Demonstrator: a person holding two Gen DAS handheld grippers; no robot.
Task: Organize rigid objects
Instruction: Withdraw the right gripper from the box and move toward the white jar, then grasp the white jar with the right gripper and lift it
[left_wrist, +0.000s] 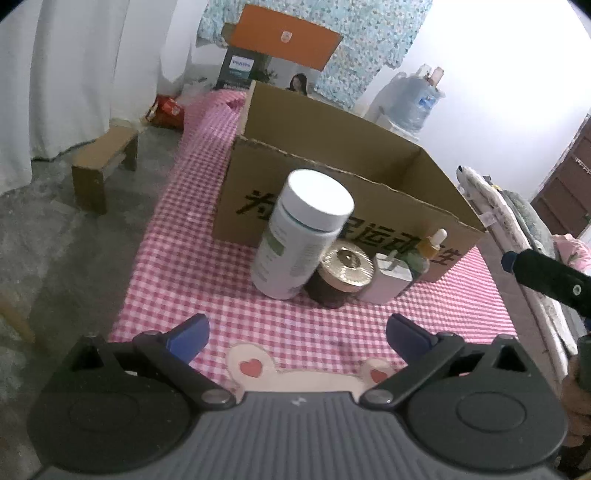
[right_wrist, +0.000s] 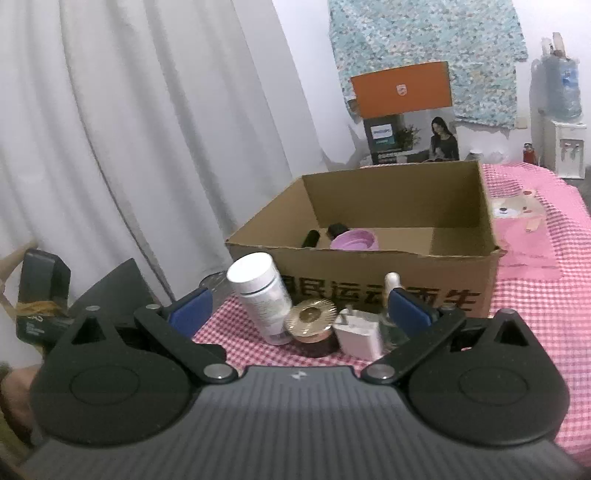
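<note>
- Pink-and-white checked cloth (left_wrist: 192, 258) spread over the whole work surface, with a bear patch with red hearts (left_wrist: 255, 365) sewn near the close edge in the left wrist view.
- Open cardboard box (right_wrist: 369, 266) standing on the cloth, black printed characters across its near wall, top edge torn and uneven.
- Inside the box, seen from the right wrist view: a lilac round bowl-like piece (right_wrist: 355, 239) lying toward the left, two dark cylindrical things (right_wrist: 312, 238) just beside it; exact kind too small to tell.
- Left gripper (left_wrist: 297, 334) hanging above the cloth short of the row of items, blue fingers spread wide, nothing between them.
- Right gripper (right_wrist: 299, 314) likewise released, fingers wide apart and empty, framing the row of items from the other side.
- White bottle (left_wrist: 295, 236) with a white cap, tallest of the row, standing on the cloth against the box's front wall at the left end.
- Dark jar with a ribbed gold lid (left_wrist: 341, 275) touching the bottle's right side.
- White plug adapter (left_wrist: 388, 282) just right of the jar, prongs pointing up.
- Small dropper bottle (left_wrist: 432, 245) with amber contents and a pale bulb top, at the right end, close to the box wall.
</note>
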